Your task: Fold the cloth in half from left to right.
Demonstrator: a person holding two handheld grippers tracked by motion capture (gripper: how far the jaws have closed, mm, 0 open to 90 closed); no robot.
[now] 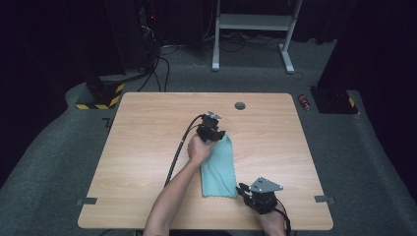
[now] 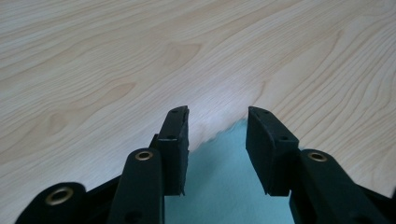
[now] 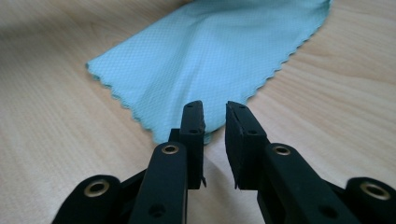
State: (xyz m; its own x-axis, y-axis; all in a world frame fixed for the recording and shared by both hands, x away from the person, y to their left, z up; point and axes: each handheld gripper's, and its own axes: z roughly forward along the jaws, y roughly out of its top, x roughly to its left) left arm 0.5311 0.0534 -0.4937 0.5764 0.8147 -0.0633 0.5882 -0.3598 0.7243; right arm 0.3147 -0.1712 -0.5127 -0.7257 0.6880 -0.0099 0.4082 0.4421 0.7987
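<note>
1 teal microfibre cloth [image 1: 219,167], folded, flat on the wooden table [image 1: 147,147], just right of centre. Left gripper [image 1: 220,136] at the cloth's 12 o'clock end, jaws released, gap over the corner, nothing pinched. Right gripper [image 1: 244,190] at the cloth's 5 o'clock corner, jaws narrowly parted, gripping nothing.

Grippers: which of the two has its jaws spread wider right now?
The left gripper, at the far end of the teal cloth: a wide gap shows between its jaws. The right gripper, at the cloth's near corner, shows a narrow slit.
</note>
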